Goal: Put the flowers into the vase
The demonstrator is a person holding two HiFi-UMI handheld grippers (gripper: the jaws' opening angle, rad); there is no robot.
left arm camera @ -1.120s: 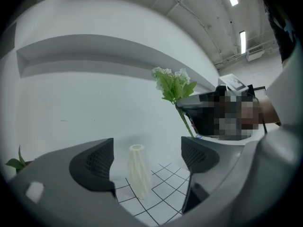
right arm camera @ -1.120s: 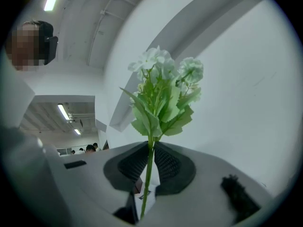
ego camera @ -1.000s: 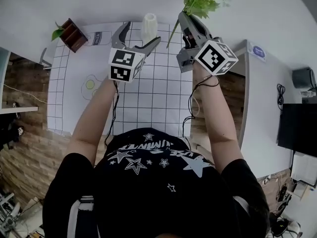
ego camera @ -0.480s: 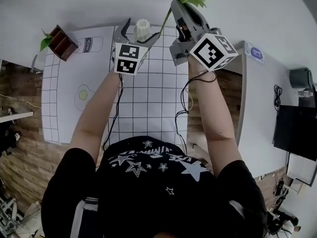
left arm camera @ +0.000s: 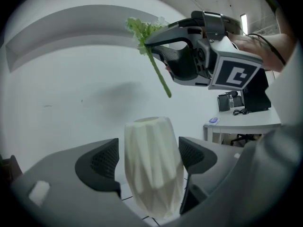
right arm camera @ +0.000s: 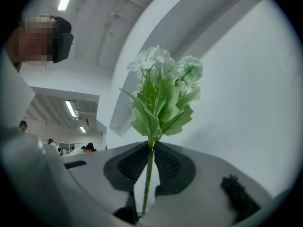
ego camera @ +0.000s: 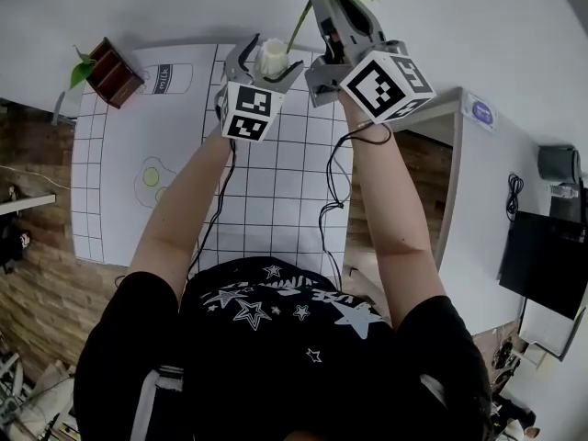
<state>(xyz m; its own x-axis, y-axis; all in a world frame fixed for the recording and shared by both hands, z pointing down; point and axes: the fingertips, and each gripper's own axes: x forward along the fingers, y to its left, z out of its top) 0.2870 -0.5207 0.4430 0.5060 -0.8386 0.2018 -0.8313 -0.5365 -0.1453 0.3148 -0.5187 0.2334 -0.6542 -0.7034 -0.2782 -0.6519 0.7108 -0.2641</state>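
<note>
background: plain white wall behind the gridded worktop (ego camera: 276,200). A brown box with a green leaf (ego camera: 108,70) sits at the far left corner, well apart from the action.
vase: the white ribbed vase (ego camera: 271,58) stands upright near the far edge of the worktop. I see nothing in its mouth.
left gripper: my left gripper (left arm camera: 148,157) straddles the vase with one pad on each side of its body. The jaws are wide and have just been closing with the vase between them. A sliver of gap shows by the left pad, so I read it as not clamped yet.
why left: I judge this as bracing. The vase looks light and tall, so I want it boxed in before a stem pokes at it.
right gripper: my right gripper (right arm camera: 150,157) is narrow, pinched on the flower stem just below the leaves.
flowers: the white blooms and green leaves (right arm camera: 161,98) stand clear above the pads. In the left gripper view the bare stem tail (left arm camera: 158,74) slants down toward the vase, its cut end above the mouth and apart from it.
why right: the low grip keeps the blooms uncrushed and leaves a free tail to lead into the mouth.
stage: my guess is the approach is done and the insertion has not begun.
next: settle the pads on the vase, bring the stem end over the mouth, lower it.
risk: the slanted stem may catch the rim and tip the vase.
</note>
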